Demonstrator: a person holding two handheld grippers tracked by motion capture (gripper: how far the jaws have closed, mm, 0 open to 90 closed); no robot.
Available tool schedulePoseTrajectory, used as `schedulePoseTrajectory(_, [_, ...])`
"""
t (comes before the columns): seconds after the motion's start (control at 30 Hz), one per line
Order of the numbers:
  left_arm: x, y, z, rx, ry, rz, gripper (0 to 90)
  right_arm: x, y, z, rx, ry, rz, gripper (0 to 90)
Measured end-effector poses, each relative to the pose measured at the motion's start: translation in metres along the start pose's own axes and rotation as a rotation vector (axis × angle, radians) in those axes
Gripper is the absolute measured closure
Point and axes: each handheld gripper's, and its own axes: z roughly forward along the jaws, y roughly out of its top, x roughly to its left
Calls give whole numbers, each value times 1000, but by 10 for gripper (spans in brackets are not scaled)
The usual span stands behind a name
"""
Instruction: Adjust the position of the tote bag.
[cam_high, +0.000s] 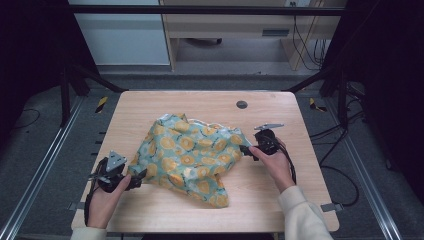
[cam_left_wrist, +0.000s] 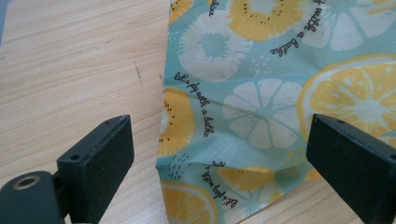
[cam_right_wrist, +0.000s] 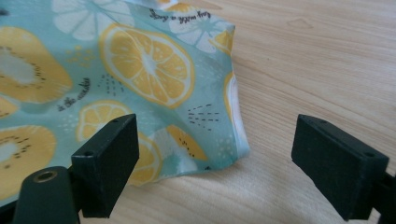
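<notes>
Citrus-print cloth (cam_high: 192, 157) crumpled at centre of bench (cam_high: 150, 210); left hand-held gripper (cam_high: 141, 176) at cloth's near-left edge, jaws apart, cloth edge between them unclamped; right hand-held gripper (cam_high: 246, 149) at cloth's right corner, jaws apart, unclamped.
</notes>
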Motion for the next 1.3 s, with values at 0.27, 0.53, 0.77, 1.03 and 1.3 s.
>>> schedulePoseTrajectory(0.27, [0,0,0,-1,0,5,75,4,0,18,41,-32,-12,165])
schedulePoseTrajectory(0.53, [-1,2,0,-7,-9,10,74,11,0,26,39,-33,-48,494])
schedulePoseTrajectory(0.77, [-2,2,1,-4,-12,12,75,11,2,22,6,11,-55,788])
schedulePoseTrajectory(1.03, [-4,8,-5,-17,-21,8,79,18,9,-5,-101,70,-52,899])
schedulePoseTrajectory(1.3, [-9,41,-6,-39,-29,37,81,50,15,-52,-220,189,-152,900])
